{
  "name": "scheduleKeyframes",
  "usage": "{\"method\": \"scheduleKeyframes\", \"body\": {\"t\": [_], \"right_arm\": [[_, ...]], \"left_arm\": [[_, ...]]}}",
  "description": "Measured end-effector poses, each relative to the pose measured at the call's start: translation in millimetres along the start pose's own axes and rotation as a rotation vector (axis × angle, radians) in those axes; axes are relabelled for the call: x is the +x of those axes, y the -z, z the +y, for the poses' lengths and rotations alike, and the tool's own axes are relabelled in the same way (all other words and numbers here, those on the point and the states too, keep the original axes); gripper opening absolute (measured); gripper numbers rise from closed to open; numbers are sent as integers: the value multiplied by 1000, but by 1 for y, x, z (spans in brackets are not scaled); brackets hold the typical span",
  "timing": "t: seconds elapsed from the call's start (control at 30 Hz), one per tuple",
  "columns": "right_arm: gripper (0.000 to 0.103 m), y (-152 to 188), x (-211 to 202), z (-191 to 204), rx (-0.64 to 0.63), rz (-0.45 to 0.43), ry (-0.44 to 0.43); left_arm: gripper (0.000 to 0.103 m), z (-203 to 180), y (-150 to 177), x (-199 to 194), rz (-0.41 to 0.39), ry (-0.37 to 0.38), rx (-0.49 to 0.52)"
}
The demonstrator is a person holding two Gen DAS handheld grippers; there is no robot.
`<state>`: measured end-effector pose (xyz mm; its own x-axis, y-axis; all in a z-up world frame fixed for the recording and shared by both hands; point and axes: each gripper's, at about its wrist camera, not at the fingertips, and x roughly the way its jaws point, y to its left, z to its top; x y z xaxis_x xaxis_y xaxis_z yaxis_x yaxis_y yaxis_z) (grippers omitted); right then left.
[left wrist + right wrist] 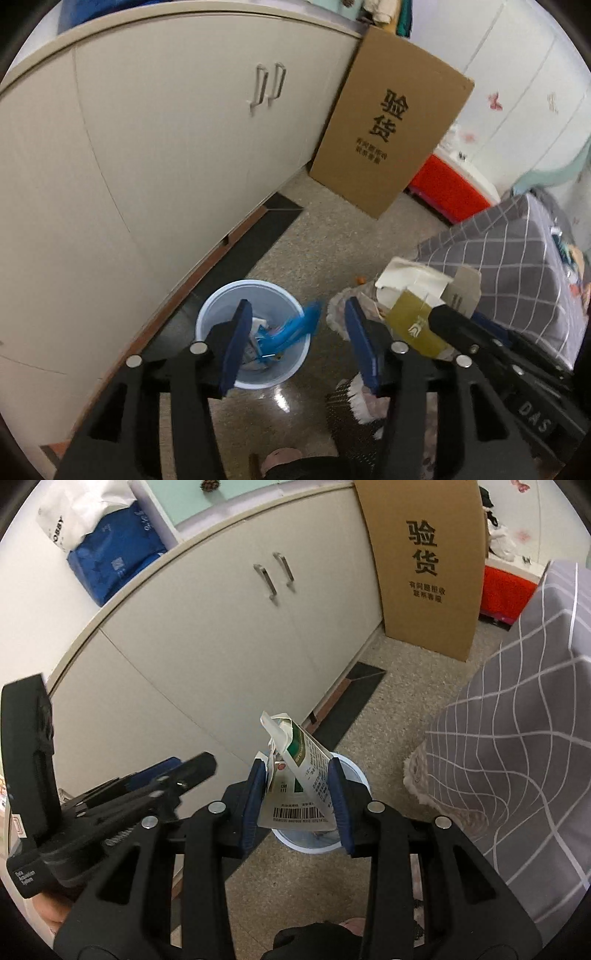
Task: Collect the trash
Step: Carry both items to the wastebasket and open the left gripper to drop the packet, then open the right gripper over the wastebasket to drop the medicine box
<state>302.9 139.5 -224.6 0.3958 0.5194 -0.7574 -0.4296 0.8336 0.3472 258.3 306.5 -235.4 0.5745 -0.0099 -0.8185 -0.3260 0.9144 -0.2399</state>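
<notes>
Along the left runs a pale cabinet (207, 635); a checked grey bed (517, 746) closes the right, leaving a narrow floor strip. Far off leans a cardboard box (424, 565) printed "验货". Below, a blue bin (255, 332) holds a blue wrapper (295, 328). Pitched down, the left claw (295, 332) gapes empty; the right claw (297, 794) clamps a barcoded carton (299, 786) over the bin.

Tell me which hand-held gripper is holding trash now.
The right hand-held gripper: a flattened carton is clamped between its pads. The left hand-held gripper is open, empty.
</notes>
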Motion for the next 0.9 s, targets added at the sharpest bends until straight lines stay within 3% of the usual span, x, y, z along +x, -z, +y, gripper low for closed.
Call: {"method": "scheduleKeyframes", "body": {"t": [0.57, 0.9], "right_arm": [[35, 4, 10, 16, -17, 18, -19], [36, -8, 19, 39, -43, -6, -50]], "left_arm": [[62, 14, 7, -10, -21, -30, -26], [68, 36, 6, -41, -121, -136, -88]]}}
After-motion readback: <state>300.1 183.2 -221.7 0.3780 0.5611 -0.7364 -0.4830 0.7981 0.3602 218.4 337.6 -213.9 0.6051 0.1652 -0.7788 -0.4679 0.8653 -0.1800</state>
